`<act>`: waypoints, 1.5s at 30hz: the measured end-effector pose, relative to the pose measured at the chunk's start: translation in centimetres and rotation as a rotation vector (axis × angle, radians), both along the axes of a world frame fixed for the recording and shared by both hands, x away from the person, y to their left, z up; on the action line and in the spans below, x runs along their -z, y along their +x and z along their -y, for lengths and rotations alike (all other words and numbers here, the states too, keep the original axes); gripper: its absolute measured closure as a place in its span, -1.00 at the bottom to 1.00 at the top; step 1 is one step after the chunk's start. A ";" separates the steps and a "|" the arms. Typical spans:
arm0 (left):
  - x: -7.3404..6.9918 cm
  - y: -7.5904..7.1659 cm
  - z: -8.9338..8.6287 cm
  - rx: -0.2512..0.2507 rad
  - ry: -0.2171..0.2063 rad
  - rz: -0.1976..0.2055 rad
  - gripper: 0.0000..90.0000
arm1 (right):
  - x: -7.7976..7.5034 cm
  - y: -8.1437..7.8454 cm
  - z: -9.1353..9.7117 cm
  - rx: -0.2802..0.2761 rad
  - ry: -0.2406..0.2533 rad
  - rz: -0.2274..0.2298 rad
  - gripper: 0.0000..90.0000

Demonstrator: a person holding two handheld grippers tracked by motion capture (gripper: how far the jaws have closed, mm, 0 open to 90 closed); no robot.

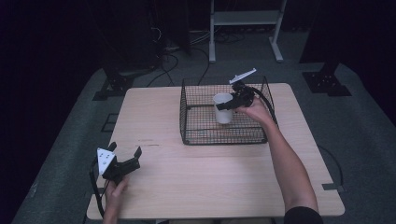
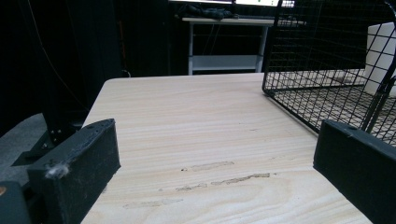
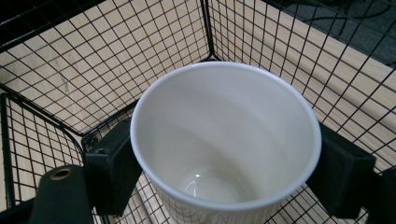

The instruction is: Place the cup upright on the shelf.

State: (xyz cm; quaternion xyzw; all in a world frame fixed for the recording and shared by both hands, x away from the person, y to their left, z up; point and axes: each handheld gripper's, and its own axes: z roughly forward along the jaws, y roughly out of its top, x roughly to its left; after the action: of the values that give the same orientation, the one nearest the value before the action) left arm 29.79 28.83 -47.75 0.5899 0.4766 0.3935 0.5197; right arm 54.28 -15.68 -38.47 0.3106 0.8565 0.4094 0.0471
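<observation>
**White cup held inside the wire basket**

My right gripper [image 1: 227,105] is clamped on the white cup [image 1: 223,108], one jaw on each side, upright within the black wire basket [image 1: 196,135]. My left gripper [image 1: 125,156] rests near the table [image 1: 210,177] corner, jaws apart, holding nothing.

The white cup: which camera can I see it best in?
The right gripper view: the white cup appears close, empty inside, squeezed between the right gripper jaws. The high view shows it small inside the wire basket; the left gripper view catches just its edge.
</observation>
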 end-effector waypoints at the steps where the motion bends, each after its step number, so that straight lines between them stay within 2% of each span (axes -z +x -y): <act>1: 0.0 0.0 0.0 0.000 0.000 0.000 -1.00 | 0.1 0.1 0.0 0.000 0.000 -0.005 -0.57; 21: 0.0 0.0 0.0 0.002 0.003 0.002 -1.00 | 1.1 0.3 -0.1 0.002 -0.045 -0.038 -0.57; 26: 0.0 0.0 0.0 0.002 0.003 0.001 -1.00 | 1.6 0.1 0.1 0.007 -0.060 -0.026 -0.57; 28: 0.0 0.0 0.1 0.001 0.003 0.002 -1.00 | 1.7 0.0 0.5 0.013 -0.042 -0.027 -0.57; 31: 0.0 0.0 0.1 0.000 0.005 0.003 -1.00 | 1.7 -0.1 0.6 0.013 -0.045 -0.027 -0.57; 41: 0.0 0.0 0.1 0.000 0.007 0.002 -1.00 | 1.4 -0.6 0.5 -0.003 -0.086 -0.026 -0.58; 45: 0.0 0.0 0.1 0.000 0.008 0.001 -1.00 | 1.4 -0.9 0.7 0.000 -0.084 -0.021 -0.58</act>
State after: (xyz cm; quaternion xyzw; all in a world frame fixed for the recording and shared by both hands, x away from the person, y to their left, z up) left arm 29.78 28.72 -47.76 0.5918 0.4747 0.3955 0.5176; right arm 53.40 -16.40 -39.89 0.3128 0.8734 0.3696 0.0510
